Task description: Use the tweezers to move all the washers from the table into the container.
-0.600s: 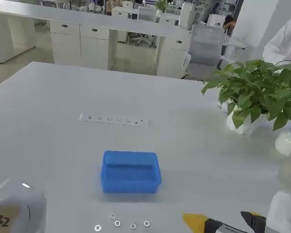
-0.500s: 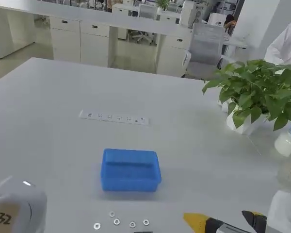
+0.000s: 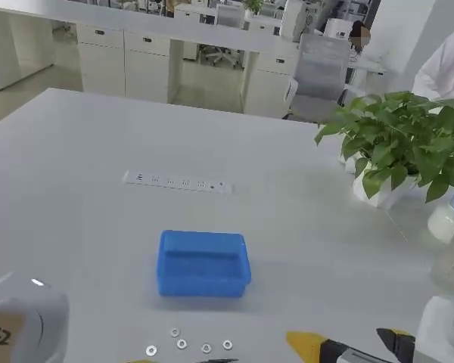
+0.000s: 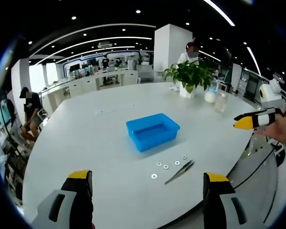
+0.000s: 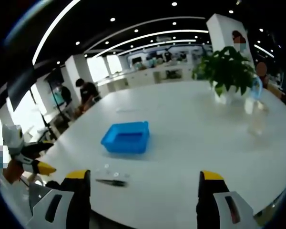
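Note:
Several small metal washers (image 3: 181,344) lie on the white table just in front of the blue container (image 3: 204,263). The tweezers (image 4: 179,171) lie flat beside the washers (image 4: 167,166), on their near side. My left gripper (image 4: 148,191) is open and empty, well short of them. My right gripper (image 5: 143,186) is open and empty too, and it hovers back from the tweezers (image 5: 109,182) and the container (image 5: 126,137). In the head view the right gripper (image 3: 350,344) pokes in at the bottom right, to the right of the washers.
A potted plant (image 3: 405,144) in a white pot stands at the right, with a bottle (image 3: 450,219) and a glass near it. A power strip (image 3: 178,184) is set into the table behind the container. Office desks and people are far behind.
Only the head camera has tilted slightly. The washers, the container and both grippers keep their places.

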Action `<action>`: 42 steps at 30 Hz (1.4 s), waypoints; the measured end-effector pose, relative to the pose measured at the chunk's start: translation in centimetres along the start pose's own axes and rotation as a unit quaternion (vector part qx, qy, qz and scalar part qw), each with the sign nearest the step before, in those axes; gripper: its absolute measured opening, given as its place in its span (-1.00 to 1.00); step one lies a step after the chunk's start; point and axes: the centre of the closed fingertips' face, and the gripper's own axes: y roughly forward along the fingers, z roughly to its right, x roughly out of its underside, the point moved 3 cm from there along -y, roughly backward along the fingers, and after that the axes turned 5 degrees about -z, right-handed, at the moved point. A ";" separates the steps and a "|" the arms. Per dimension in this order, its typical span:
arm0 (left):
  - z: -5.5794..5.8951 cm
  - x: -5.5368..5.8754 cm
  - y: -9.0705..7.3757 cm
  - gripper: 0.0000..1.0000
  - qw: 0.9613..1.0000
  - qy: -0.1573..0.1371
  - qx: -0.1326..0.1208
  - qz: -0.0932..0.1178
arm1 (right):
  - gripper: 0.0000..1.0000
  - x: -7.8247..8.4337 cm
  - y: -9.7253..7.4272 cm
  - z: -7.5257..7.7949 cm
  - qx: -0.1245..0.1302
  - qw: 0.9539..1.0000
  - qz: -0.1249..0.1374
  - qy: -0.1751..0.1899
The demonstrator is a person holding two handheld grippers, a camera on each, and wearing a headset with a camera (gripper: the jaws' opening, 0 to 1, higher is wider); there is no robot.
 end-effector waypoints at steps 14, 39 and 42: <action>-0.1 0.0 0.1 0.98 1.000 0.002 0.000 -0.003 | 0.85 0.0 0.1 0.0 -0.002 1.000 0.002 0.001; 0.8 0.1 0.2 0.98 1.000 0.016 0.013 -0.003 | 0.85 -0.9 0.1 -0.6 -0.022 1.000 0.007 -0.016; 1.1 0.0 0.3 0.92 0.999 0.030 0.032 -0.002 | 0.84 -0.7 0.1 -0.5 -0.023 1.000 0.009 -0.011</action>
